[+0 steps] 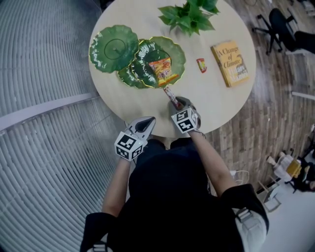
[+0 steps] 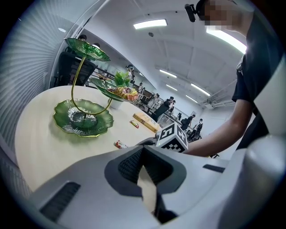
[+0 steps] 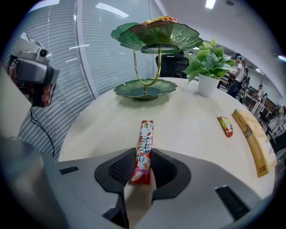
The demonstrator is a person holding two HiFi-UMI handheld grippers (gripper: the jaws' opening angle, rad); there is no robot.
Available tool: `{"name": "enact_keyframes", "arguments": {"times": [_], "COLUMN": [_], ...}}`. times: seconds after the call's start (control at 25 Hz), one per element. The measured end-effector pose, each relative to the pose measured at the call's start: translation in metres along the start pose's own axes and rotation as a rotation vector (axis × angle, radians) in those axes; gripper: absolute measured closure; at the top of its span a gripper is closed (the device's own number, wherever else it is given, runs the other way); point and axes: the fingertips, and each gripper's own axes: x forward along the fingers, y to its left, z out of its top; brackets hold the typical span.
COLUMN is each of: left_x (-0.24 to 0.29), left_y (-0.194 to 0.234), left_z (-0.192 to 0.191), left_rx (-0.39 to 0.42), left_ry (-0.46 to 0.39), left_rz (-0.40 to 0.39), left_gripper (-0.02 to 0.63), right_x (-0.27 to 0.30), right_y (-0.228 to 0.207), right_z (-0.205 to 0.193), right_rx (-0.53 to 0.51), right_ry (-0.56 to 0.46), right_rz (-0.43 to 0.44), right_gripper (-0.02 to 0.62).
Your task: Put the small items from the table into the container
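While your right gripper [image 3: 143,175] is clamped on the near end of that long red candy stick [image 3: 144,145], the rest of the stick pokes out past the pads toward the green leaf-shaped tiered stand [image 1: 106,54], and in the head view its far tip sits just short of the stand's nearest leaf tray. I honestly can't tell if the stick is touching the table [image 1: 216,106] or lifted a hair off it. Your left gripper [image 1: 147,121] hangs at the near edge of the round table, just left of the right one, jaws pressed tight together with nothing in them. On the stand, one tray already has some orange snack packets [image 1: 163,70] in it, while the top leaf tray and the bottom one look bare. A small red-and-green packet [image 1: 201,65] lies on the tabletop between the stand and a yellow book [image 1: 230,63], well apart from both of your grippers. A potted green plant [image 1: 189,15] stands at the far side of the table.
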Motion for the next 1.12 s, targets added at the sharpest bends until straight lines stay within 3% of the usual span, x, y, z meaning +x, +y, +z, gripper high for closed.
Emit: {"name": "enact_keyframes", "arguments": {"times": [0.36, 0.56, 1.12], "left_x": [0.003, 0.002, 0.002], "left_y": [-0.005, -0.003, -0.001], "left_z": [0.003, 0.011, 0.011], "left_rx": [0.06, 0.014, 0.017], "left_ry": [0.015, -0.024, -0.02], "left_rz": [-0.003, -0.012, -0.009], "left_gripper": [0.604, 0.604, 0.604], "right_x": [0.0, 0.001, 0.0], "right_y": [0.0, 0.0, -0.001], "right_z": [0.002, 0.0, 0.002], "right_rx": [-0.005, 0.0, -0.009], "right_ry": [-0.01, -0.002, -0.002], "right_rz": [0.003, 0.003, 0.0], "right_gripper": [0.477, 0.477, 0.477]}}
